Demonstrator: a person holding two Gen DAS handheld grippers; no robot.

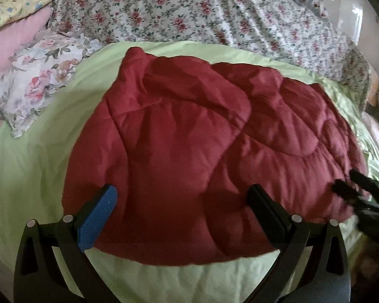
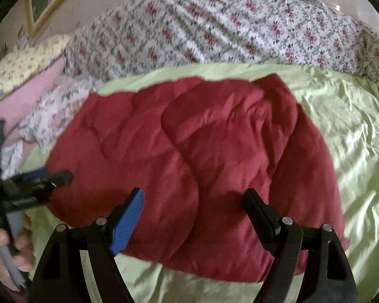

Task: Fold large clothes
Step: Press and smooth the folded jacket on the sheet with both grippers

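A dark red quilted jacket [image 1: 189, 151] lies folded into a bulky bundle on a light green sheet [image 1: 32, 171]. It also shows in the right wrist view [image 2: 194, 166]. My left gripper [image 1: 183, 197] hovers open above the jacket's near edge, empty. My right gripper [image 2: 193, 199] hovers open above the near part of the jacket, empty. The right gripper shows blurred at the jacket's right edge in the left wrist view [image 1: 351, 189]. The left gripper shows at the jacket's left edge in the right wrist view [image 2: 48, 176].
A floral duvet [image 1: 202, 12] is heaped behind the green sheet [image 2: 353, 131]. A floral pillow [image 1: 38, 80], a pink pillow [image 1: 15, 40] and a yellow patterned pillow [image 1: 17, 2] lie at the far left. A hand [image 2: 2, 247] holds the left gripper's handle.
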